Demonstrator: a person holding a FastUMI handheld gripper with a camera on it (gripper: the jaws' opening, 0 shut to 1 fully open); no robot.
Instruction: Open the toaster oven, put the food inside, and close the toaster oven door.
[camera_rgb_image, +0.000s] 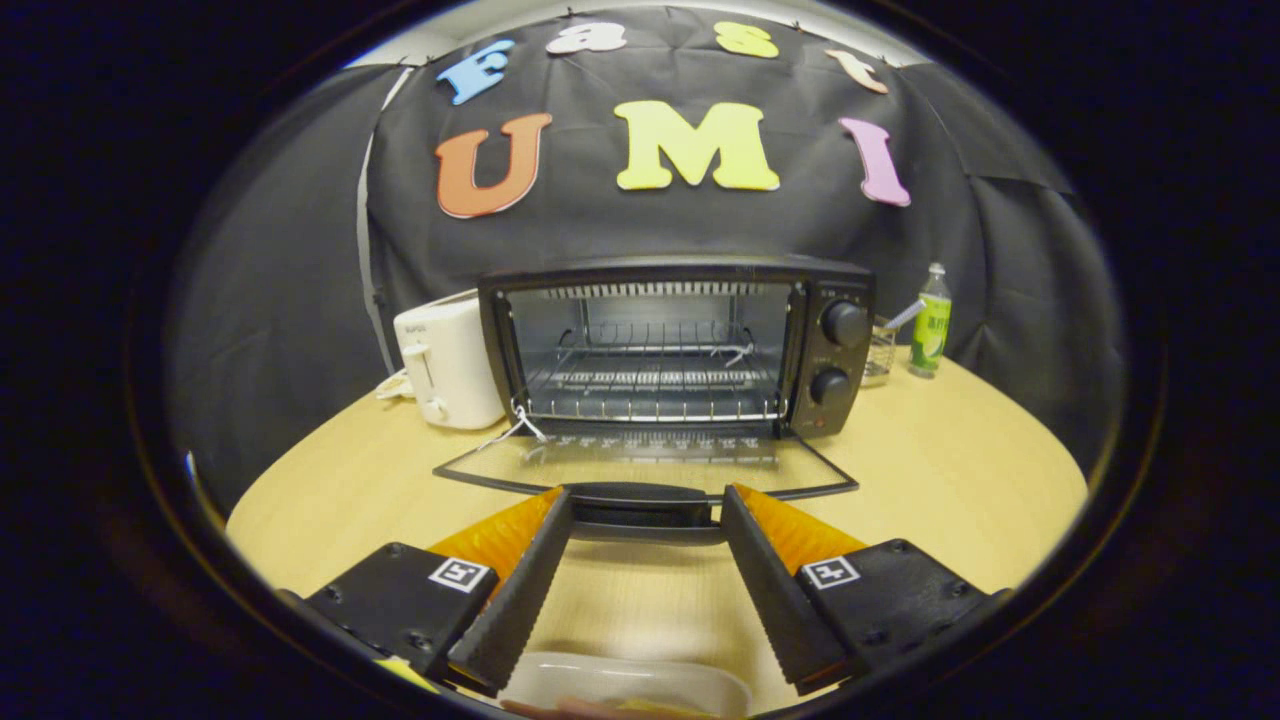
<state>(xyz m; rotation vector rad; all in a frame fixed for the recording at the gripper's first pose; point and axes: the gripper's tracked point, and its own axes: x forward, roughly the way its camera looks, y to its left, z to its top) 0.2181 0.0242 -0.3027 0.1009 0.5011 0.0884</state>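
The black toaster oven (835, 300) stands on the wooden table with its glass door (640, 462) folded down flat toward me. Its wire rack (650, 382) inside is bare. My gripper (645, 497) is open, and its fingertips flank the two ends of the door's dark handle (645, 522) without pressing on it. Close under me, between the bases of the fingers, lies a white dish (625, 685) with something pale on it that is too cut off to make out.
A white pop-up toaster (450, 360) sits just left of the oven, its cord trailing on the table (960, 470). Right of the oven stand a small glass jar (880, 352) and a green-labelled bottle (932, 325). Black cloth walls close the back.
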